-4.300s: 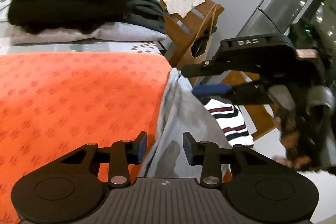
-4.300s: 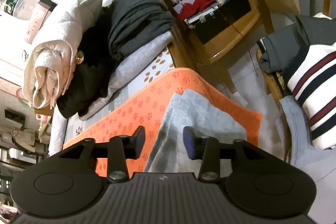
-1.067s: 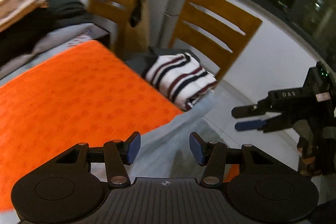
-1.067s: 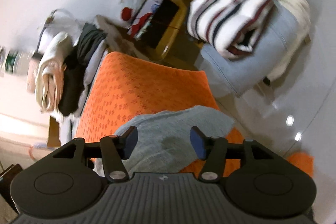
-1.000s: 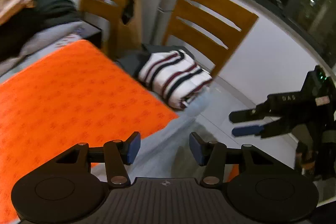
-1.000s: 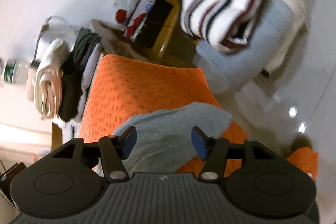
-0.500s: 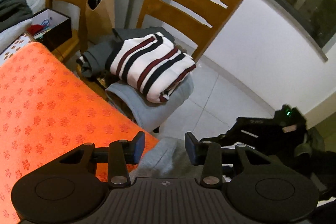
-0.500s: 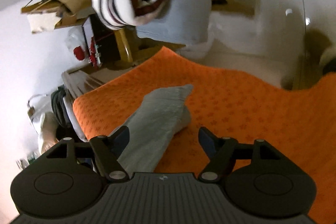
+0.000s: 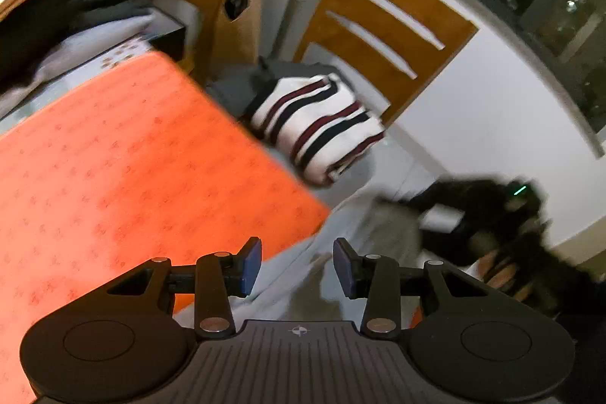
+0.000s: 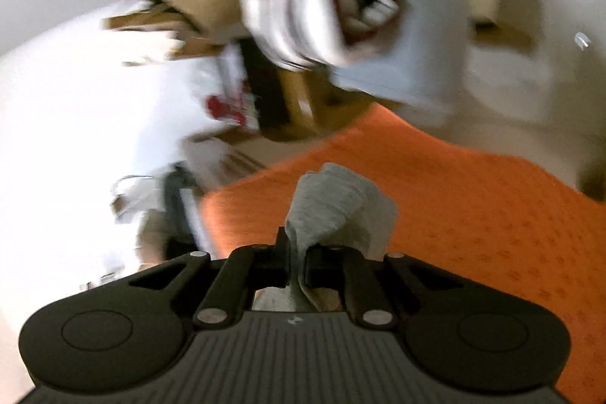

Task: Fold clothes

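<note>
Change, right hand-held gripper (image 10: 297,264): half a second ago its jaws stood wide with the grey garment (image 10: 333,203) lying loose between them; now they are closing and the pads pinch a bunched fold of that cloth, which sticks up past the fingertips.
Change, left hand-held gripper (image 9: 297,267): jaws about as far apart as half a second ago, at a middling gap; grey cloth lies below and between them, but the pads do not press on it.
Change, view: the left wrist view has swung, so more of the orange mat (image 9: 125,154) shows than half a second ago; both views are blurred.
Grey garment, place: at the near corner of the orange mat on the counter, part of it drooping over the mat's edge toward the floor (image 9: 378,226).
Right hand-held gripper, seen from the left: a dark blur at the far end of the grey cloth (image 9: 473,211).
Count, hand-held grippers: two.
Count, grey garments being handled: one.
Count, striped folded sweaters (image 9: 318,127): one, on top of other clothes on the chair seat.
Count, slatted wooden chairs (image 9: 382,29): one, beyond the mat's corner.
Count, orange mats: one.
Stack of folded clothes (image 9: 57,10): one pile at the mat's far left; number of items cannot be told.
</note>
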A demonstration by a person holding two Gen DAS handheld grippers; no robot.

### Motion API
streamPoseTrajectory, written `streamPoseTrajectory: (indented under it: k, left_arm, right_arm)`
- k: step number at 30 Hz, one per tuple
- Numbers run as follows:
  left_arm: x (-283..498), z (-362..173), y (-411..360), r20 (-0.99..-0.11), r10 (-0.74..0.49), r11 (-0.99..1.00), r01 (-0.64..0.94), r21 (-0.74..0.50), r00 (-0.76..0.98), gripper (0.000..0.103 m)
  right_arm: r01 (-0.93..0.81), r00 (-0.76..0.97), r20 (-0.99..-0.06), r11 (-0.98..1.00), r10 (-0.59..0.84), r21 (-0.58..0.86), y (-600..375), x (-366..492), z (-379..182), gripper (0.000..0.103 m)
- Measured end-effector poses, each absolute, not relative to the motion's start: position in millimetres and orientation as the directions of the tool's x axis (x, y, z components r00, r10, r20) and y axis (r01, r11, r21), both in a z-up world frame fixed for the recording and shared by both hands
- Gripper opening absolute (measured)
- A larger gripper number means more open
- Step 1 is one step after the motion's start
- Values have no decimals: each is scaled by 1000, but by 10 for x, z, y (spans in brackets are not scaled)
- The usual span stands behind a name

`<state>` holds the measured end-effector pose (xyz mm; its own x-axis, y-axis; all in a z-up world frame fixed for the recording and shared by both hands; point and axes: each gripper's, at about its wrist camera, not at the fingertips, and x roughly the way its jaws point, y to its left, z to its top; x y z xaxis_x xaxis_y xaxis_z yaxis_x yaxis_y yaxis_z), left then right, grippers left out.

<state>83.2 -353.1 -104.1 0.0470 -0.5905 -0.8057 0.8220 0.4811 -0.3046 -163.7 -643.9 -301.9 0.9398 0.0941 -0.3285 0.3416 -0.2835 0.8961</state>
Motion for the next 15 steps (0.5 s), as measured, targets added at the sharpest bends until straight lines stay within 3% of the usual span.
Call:
streamPoseTrajectory:
  k: [5,10,15]
  left_arm:
    - [849,-1036,-3380,-794,-606,490,809,-325,48,44]
    - [858,-1038,-3588,-722,-691,419,790,-447,-43,44]
    - [919,-1230,-3948,-717,-689,376,794,-478,-105,44]
  right_arm:
    - [211,978,-208,-131,32,969,-6521,-1739,-2417,8]
    - [196,980,-195,-25,27,980,-6543,-1781,-2172,8]
    - [208,978,-208,20,23,978,-6568,-1797,-2145,7]
